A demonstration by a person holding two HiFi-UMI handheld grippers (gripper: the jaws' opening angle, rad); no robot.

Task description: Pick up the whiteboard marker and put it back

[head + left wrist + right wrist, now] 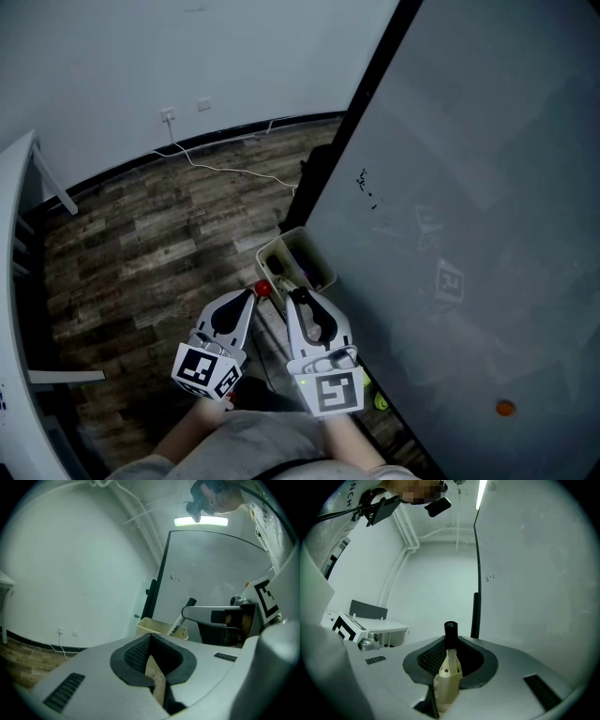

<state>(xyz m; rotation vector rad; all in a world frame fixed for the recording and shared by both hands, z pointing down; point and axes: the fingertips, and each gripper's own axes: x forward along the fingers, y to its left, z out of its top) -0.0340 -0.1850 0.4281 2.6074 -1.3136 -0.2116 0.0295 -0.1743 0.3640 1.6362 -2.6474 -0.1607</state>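
Observation:
The whiteboard marker (450,634), white-bodied with a black cap, stands up between the pads of my right gripper (449,645), which is shut on it. In the left gripper view the marker (180,623) leans over the beige holder box (152,626). From the head view the box (302,246) hangs at the whiteboard's (469,216) lower edge, and my right gripper (298,296) sits just short of it. Beside it my left gripper (251,292) is shut with nothing in it (149,641). A small red thing (263,289) shows between the two tips.
An orange magnet (504,407) sticks to the whiteboard low on the right. A white cable (234,171) runs over the wood floor to a wall socket (168,115). A white table edge (19,187) stands at the far left. Something green (380,401) lies by the board's foot.

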